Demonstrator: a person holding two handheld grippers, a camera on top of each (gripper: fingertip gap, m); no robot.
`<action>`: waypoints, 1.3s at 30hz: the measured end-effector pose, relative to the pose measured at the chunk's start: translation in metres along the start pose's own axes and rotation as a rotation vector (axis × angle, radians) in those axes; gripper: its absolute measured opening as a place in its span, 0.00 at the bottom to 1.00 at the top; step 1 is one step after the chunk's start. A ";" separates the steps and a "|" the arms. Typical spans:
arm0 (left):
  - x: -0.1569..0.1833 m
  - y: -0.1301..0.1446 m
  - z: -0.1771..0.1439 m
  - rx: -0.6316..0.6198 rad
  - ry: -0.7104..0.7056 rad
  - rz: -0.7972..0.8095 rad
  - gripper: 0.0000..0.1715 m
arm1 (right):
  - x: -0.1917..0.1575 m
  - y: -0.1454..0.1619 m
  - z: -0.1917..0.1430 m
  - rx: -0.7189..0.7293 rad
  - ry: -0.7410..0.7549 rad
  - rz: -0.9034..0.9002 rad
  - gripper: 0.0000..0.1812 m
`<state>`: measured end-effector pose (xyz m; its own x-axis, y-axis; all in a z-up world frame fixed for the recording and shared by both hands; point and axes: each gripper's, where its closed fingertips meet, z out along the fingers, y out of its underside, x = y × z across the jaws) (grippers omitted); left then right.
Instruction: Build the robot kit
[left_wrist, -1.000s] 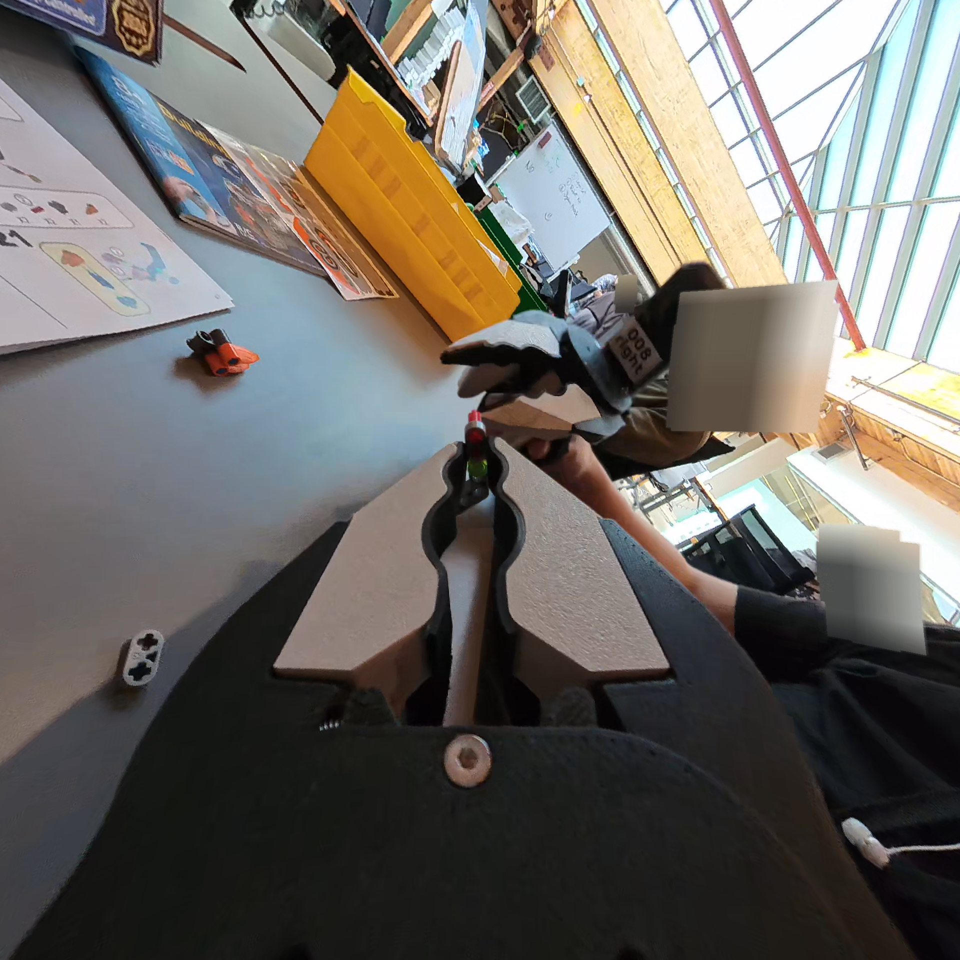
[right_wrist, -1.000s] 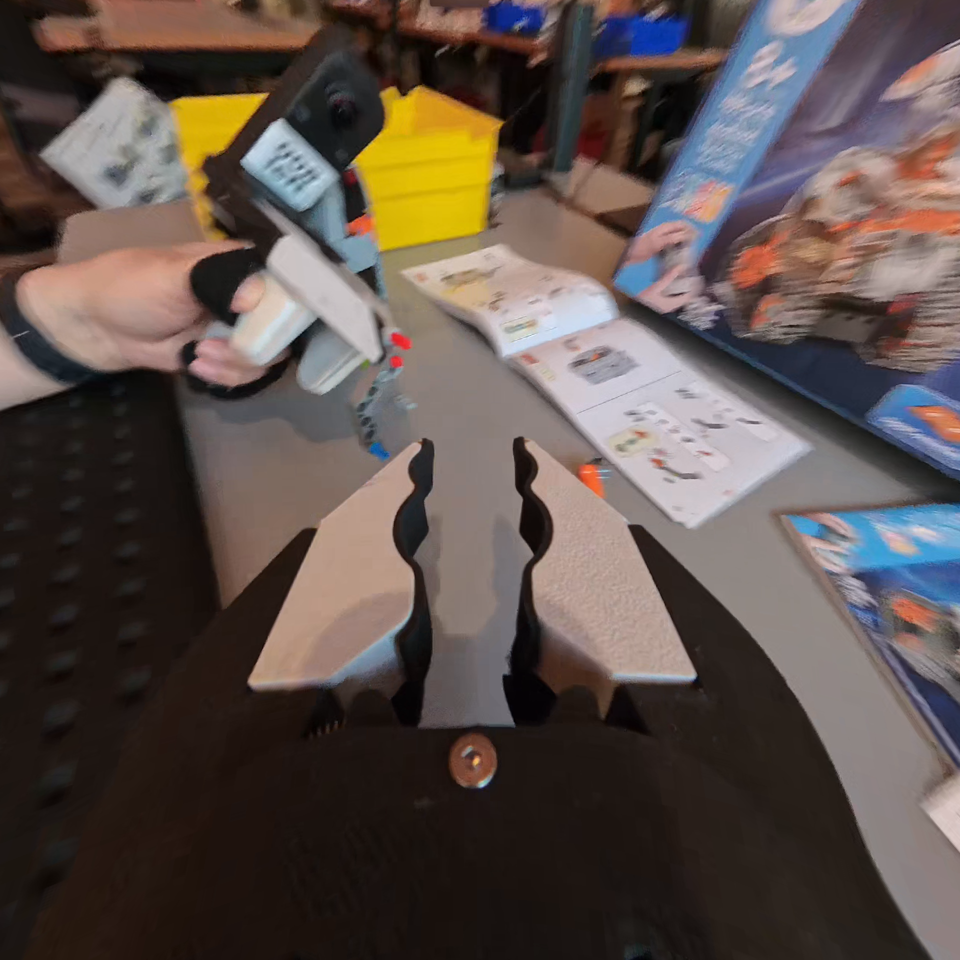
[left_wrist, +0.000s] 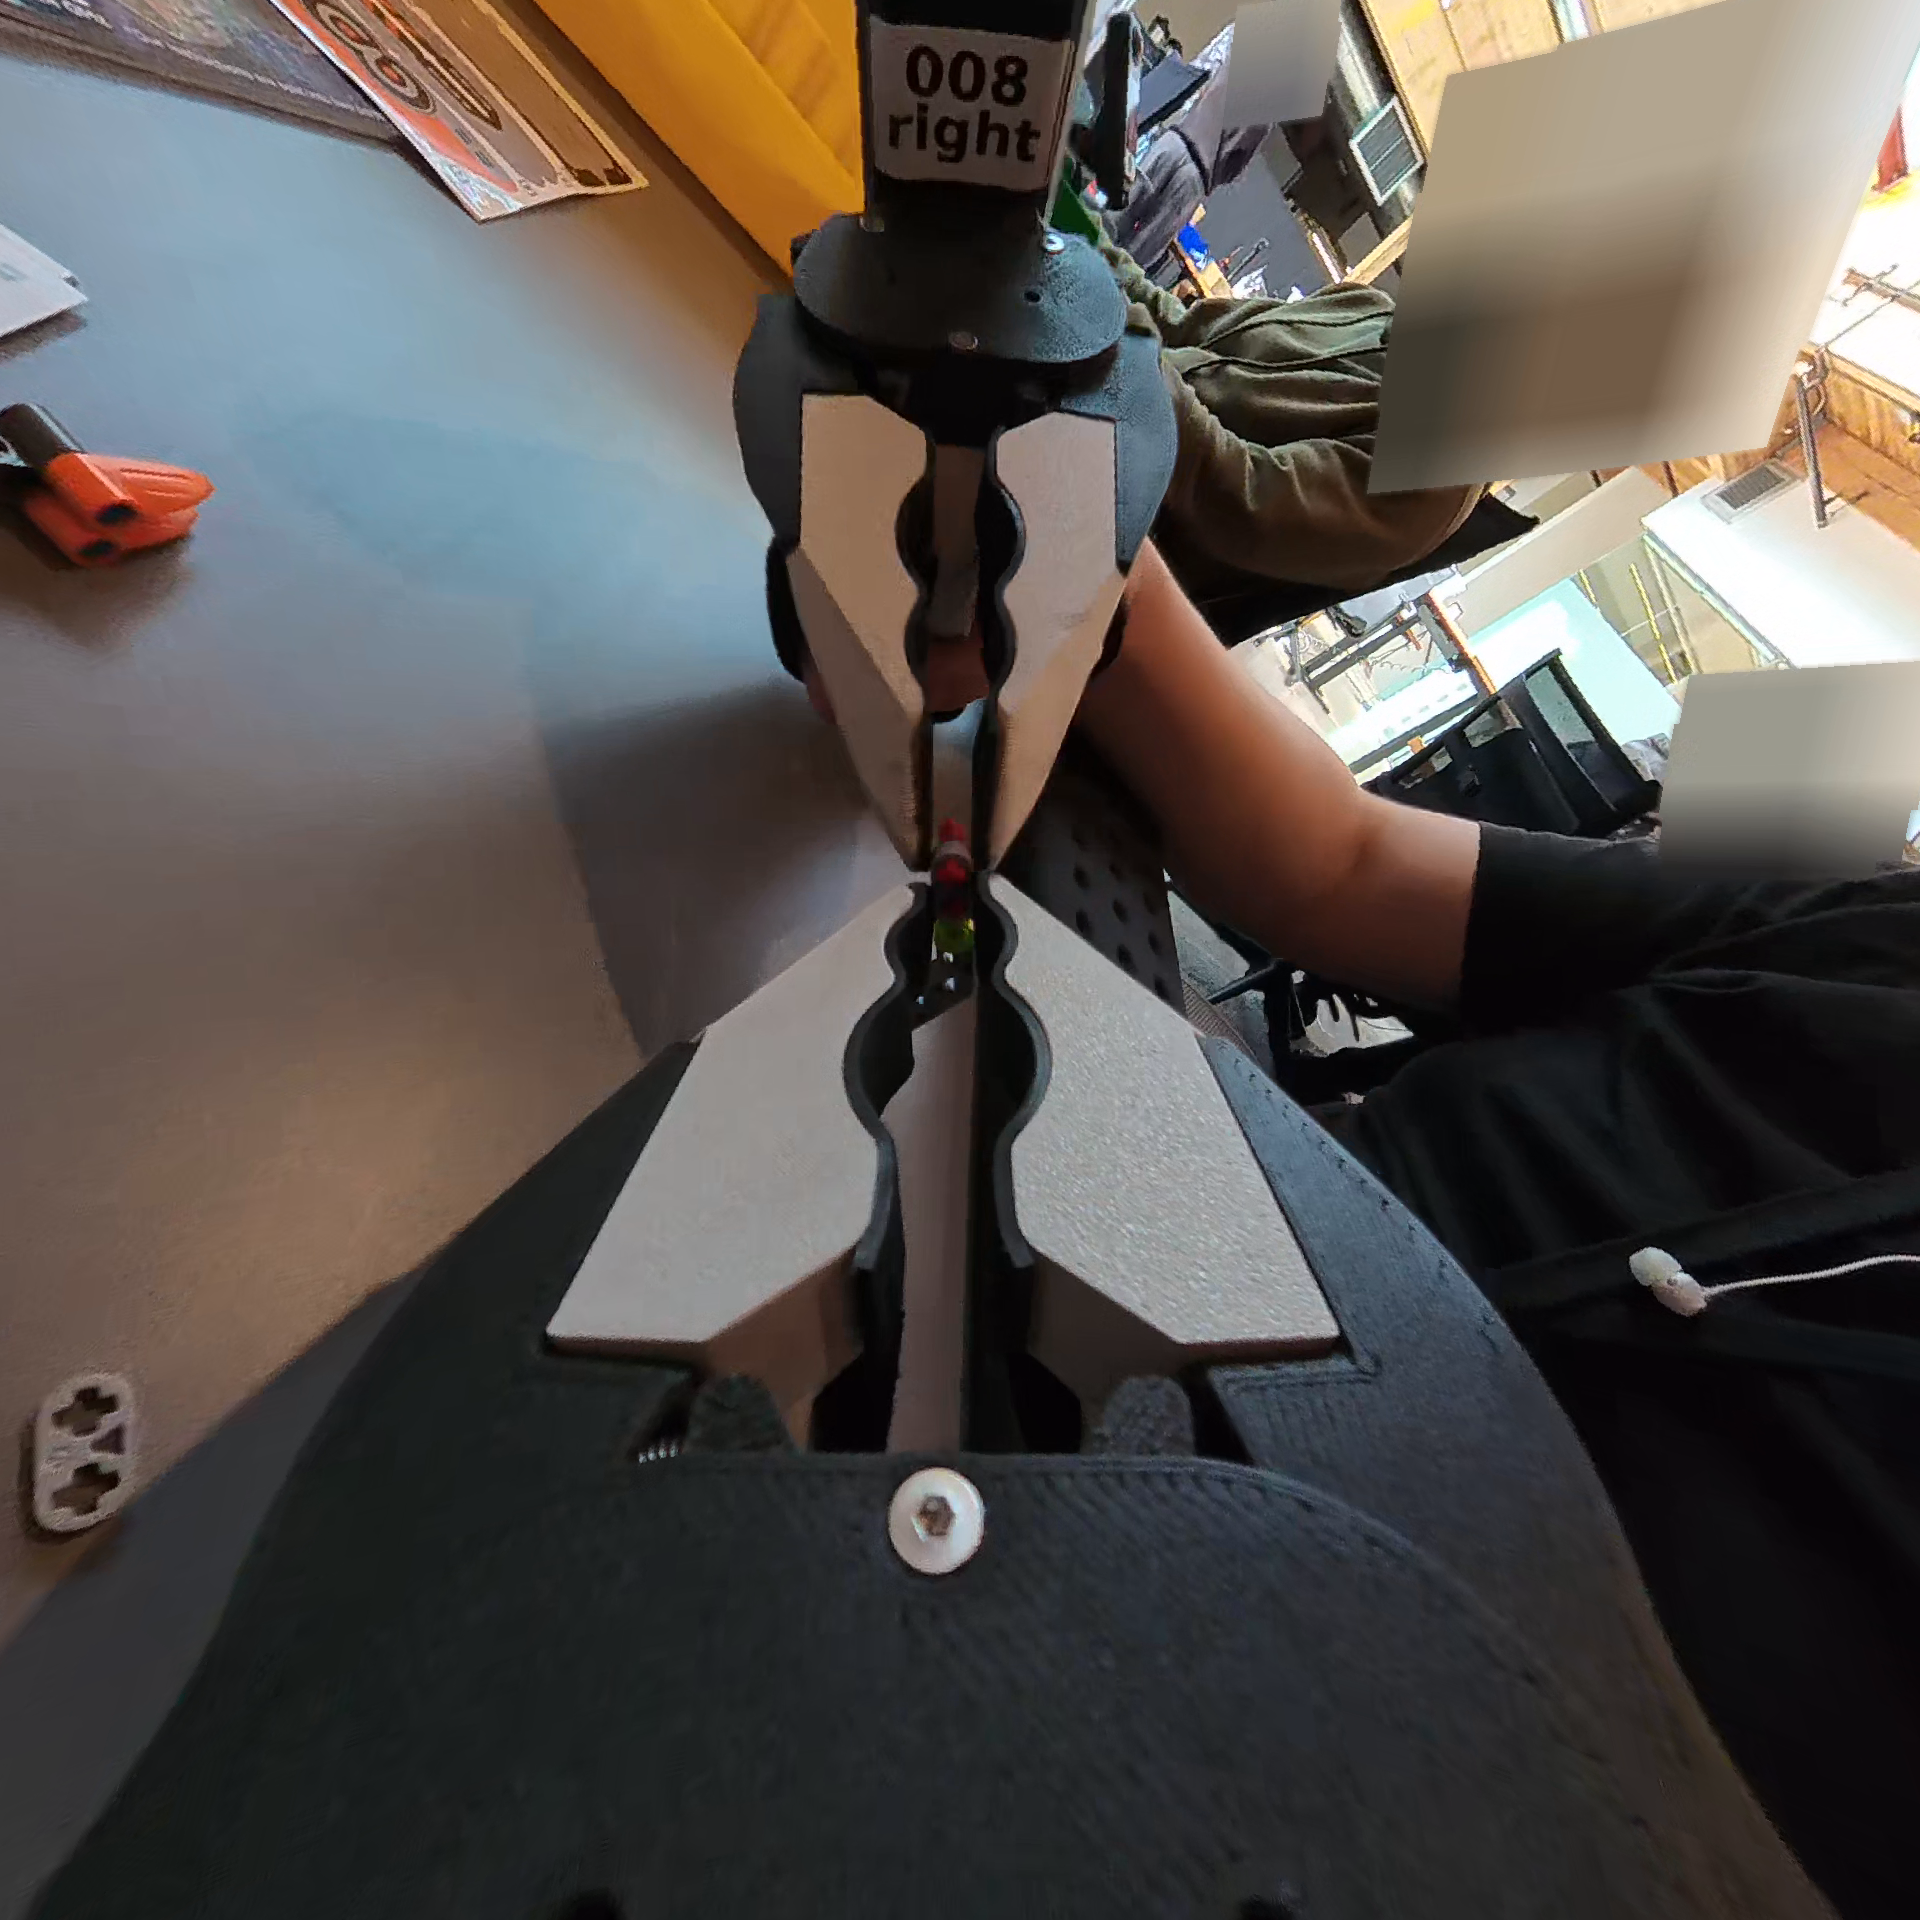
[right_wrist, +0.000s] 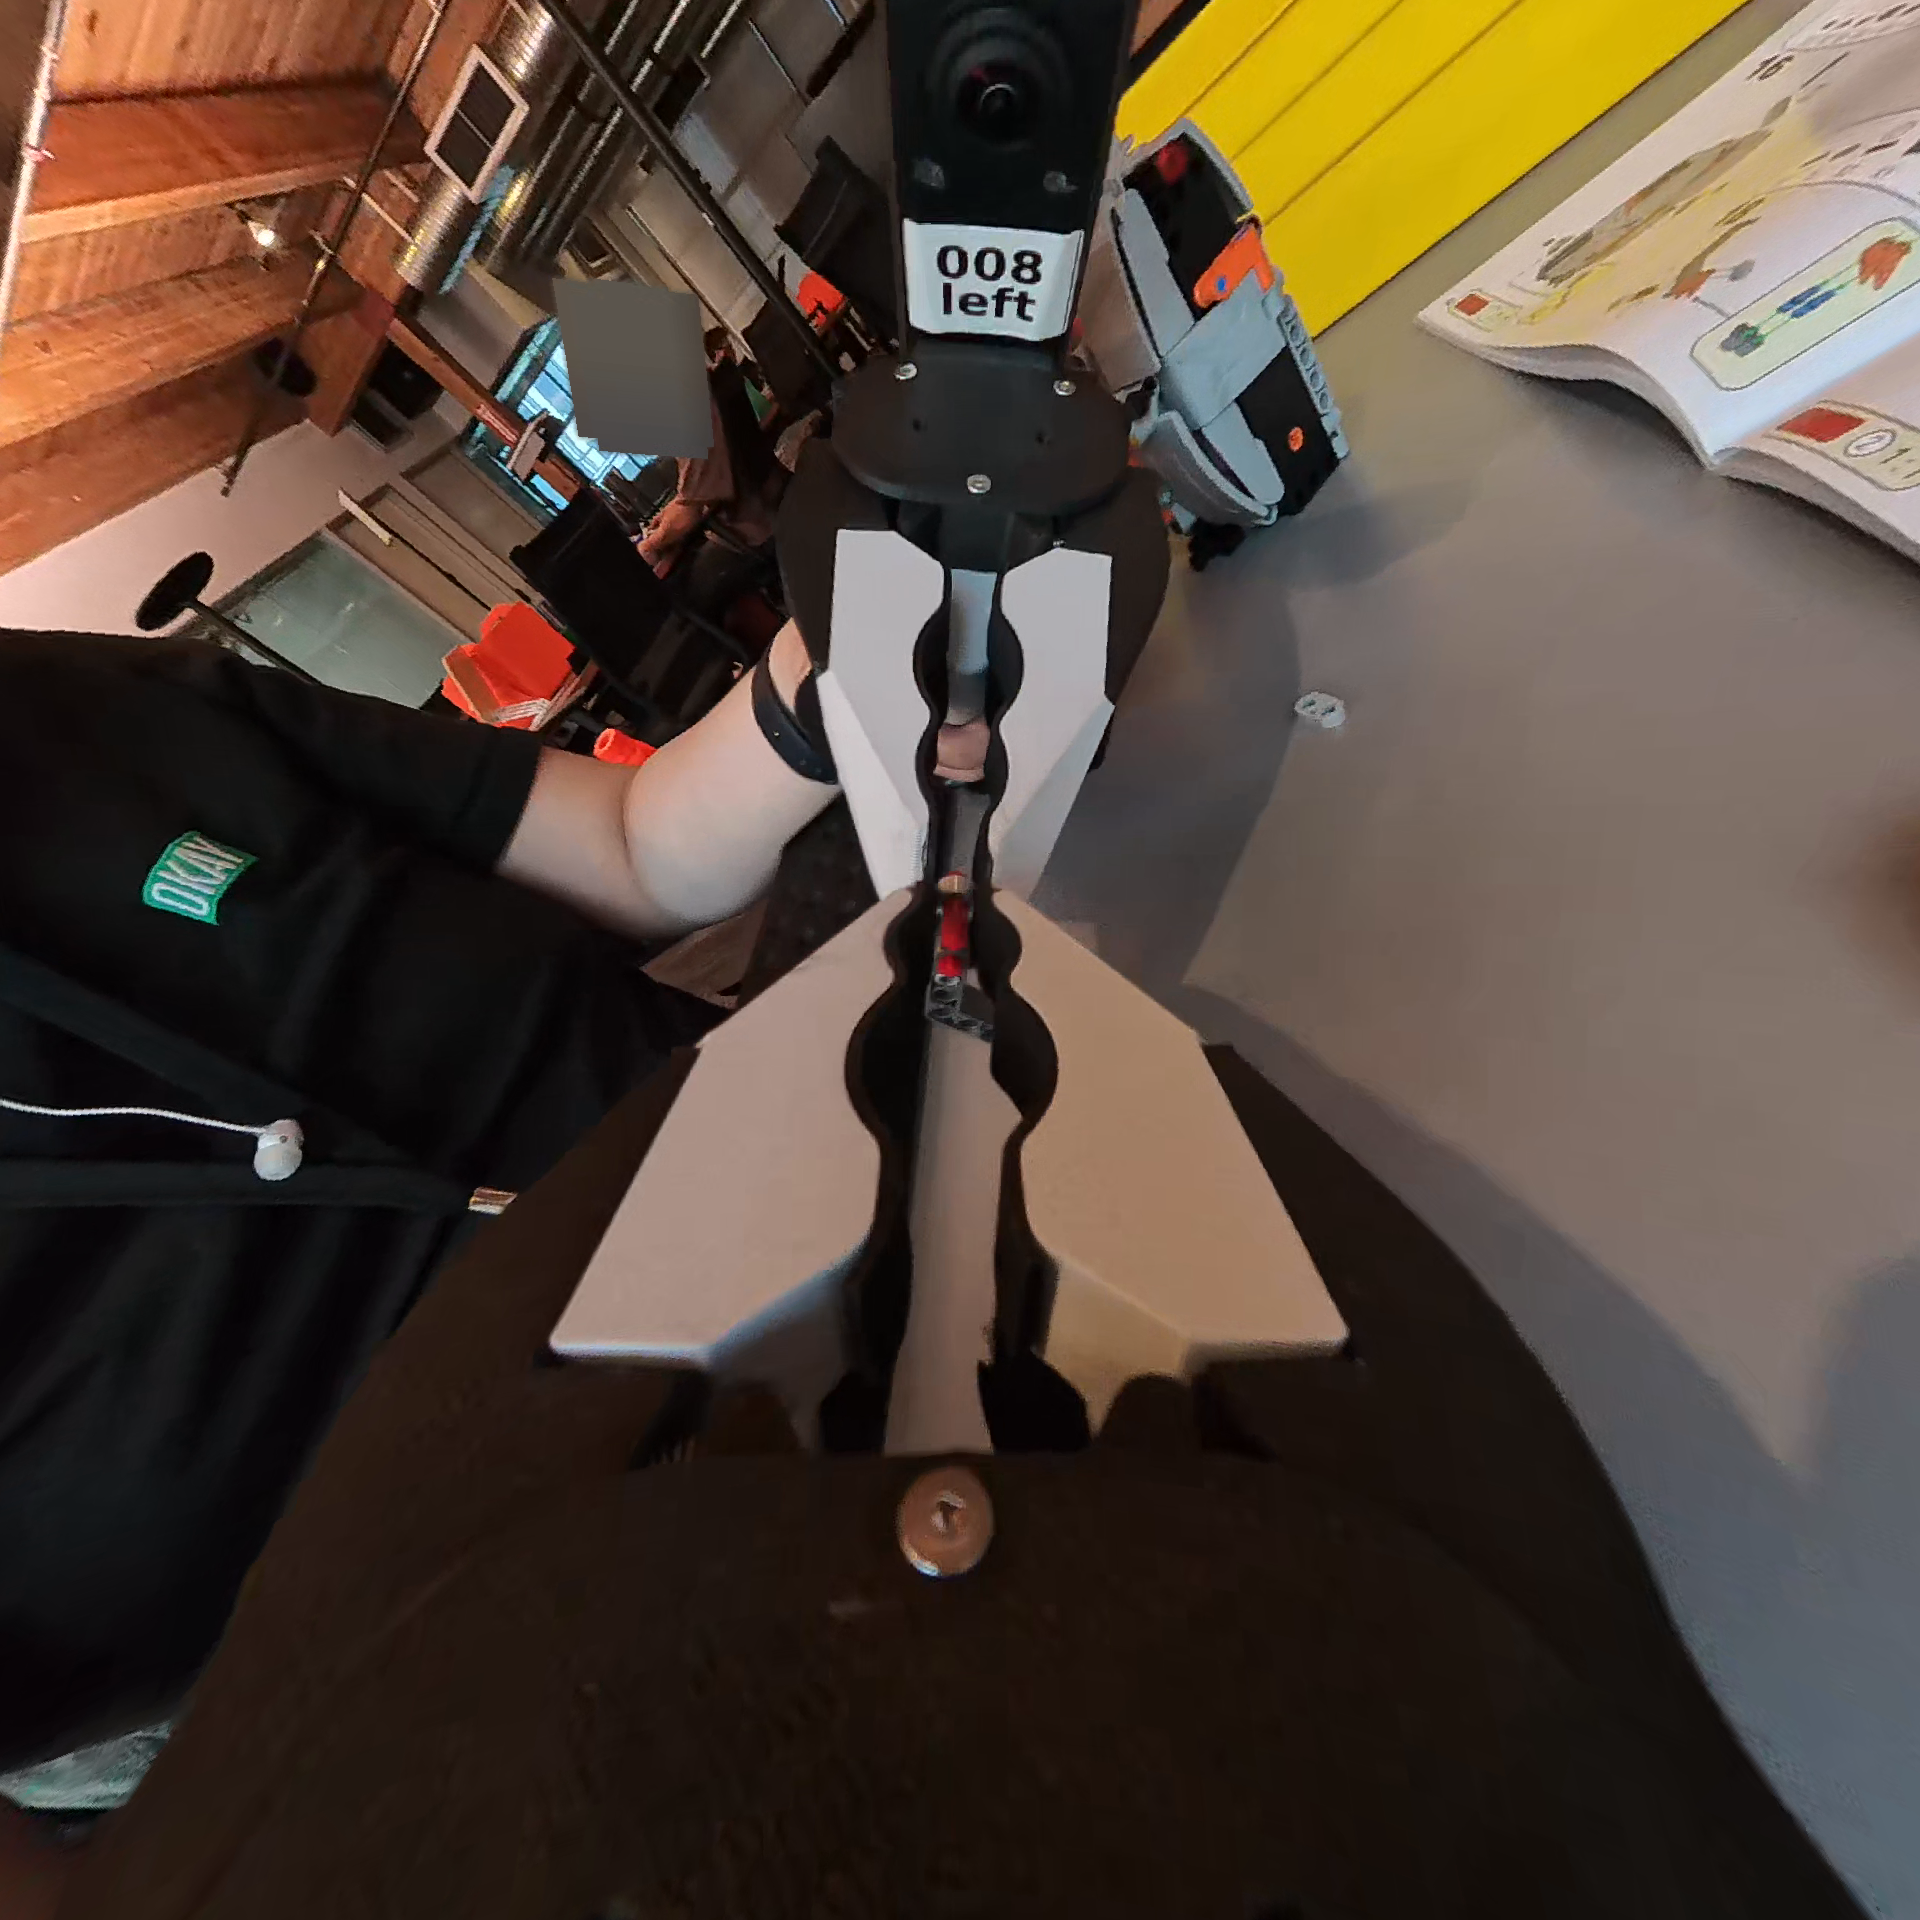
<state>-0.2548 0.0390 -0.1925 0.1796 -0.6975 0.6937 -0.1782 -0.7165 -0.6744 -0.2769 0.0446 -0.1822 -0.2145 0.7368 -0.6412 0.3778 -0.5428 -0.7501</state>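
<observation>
Left gripper (left_wrist: 951, 914) jaws pinch narrow on a small brick assembly (left_wrist: 952, 920) above the counter (left_wrist: 364, 779); right gripper (right_wrist: 951, 935), meeting it at twelve o'clock, closes narrowly around its red end

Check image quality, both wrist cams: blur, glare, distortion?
Left wrist view: sharp on the left tool and small brick assembly; window light sheens the grey table; fisheye bends edges. Right wrist view: darker and softer; instruction booklet washed out; table smeared at right edge.
</observation>
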 end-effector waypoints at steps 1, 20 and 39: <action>0.001 0.001 0.001 -0.009 -0.002 0.014 0.03 | -0.001 0.002 -0.001 -0.002 -0.006 0.009 0.04; -0.009 -0.051 -0.044 0.442 -0.059 -0.095 0.15 | 0.005 -0.031 -0.022 -0.059 0.806 -1.250 0.04; 0.019 -0.036 -0.015 0.320 0.176 -0.202 0.03 | -0.021 -0.021 -0.002 -0.148 0.910 -1.930 0.04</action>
<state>-0.2598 0.0510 -0.1512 0.0075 -0.5520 0.8338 0.1581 -0.8227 -0.5461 -0.2788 0.0410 -0.1527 0.0458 0.1521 0.9873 0.3332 0.9294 -0.1586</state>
